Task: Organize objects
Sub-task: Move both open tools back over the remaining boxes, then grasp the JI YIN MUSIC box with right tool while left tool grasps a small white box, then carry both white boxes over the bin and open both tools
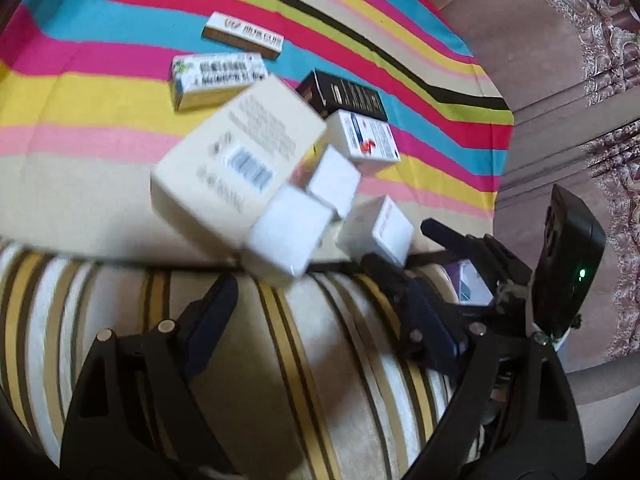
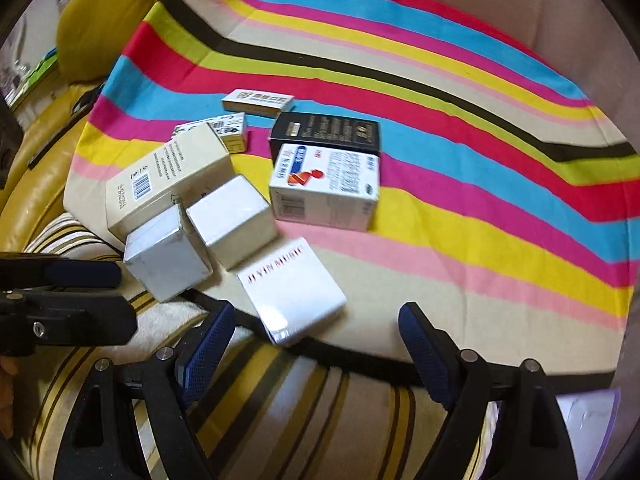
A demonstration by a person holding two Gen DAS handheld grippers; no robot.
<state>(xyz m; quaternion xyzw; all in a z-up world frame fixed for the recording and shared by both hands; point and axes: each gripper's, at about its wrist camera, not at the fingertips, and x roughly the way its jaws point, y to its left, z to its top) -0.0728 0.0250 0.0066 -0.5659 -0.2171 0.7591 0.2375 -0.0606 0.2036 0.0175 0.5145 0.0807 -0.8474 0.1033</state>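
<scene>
Several small boxes lie on a striped cloth (image 2: 460, 160). A large cream box (image 1: 236, 156) (image 2: 168, 180) lies at the left. Two plain white boxes (image 2: 166, 258) (image 2: 232, 220) touch it. A white lettered box (image 2: 292, 288) (image 1: 380, 228) lies nearest my right gripper (image 2: 316, 320), which is open and empty just short of it. A white medicine box (image 2: 326, 184) leans on a black box (image 2: 324, 132). My left gripper (image 1: 320, 280) is open and empty over the striped cushion, short of the boxes.
Two long thin boxes (image 1: 242, 36) (image 1: 218, 76) lie farther back. A cream striped cushion (image 1: 300, 360) lies under the cloth's near edge. A yellow sofa (image 2: 100, 12) rises at the left. A purple paper (image 2: 584, 420) lies at the right. Patterned carpet (image 1: 608, 40) covers the floor.
</scene>
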